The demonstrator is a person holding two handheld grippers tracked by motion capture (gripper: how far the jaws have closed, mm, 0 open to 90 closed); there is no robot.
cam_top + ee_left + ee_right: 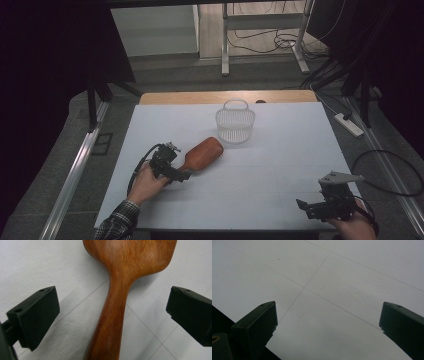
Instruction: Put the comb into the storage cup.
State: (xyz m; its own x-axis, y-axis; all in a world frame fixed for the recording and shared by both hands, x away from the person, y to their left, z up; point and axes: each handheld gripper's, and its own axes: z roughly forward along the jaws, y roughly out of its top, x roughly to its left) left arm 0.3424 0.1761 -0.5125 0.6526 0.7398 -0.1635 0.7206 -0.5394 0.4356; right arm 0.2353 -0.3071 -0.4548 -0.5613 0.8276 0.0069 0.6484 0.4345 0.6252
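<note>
Our left gripper (112,315) has its fingers (35,317) spread around the wooden brush (117,290) handle, not touching; our right gripper (329,325) hovers spread above the counter (332,272).

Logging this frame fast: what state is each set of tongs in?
Left tongs: open, jaws either side of the wooden brush handle, not touching it.
Right tongs: open, holding nothing, over the white table.

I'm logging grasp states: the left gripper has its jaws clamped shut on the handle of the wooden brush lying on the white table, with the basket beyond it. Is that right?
Not quite. The left gripper is open: in the left gripper view its jaws stand apart on either side of the wooden brush handle, with gaps on both sides. The rest holds: the brush lies on the white table, with the basket beyond it.
</note>
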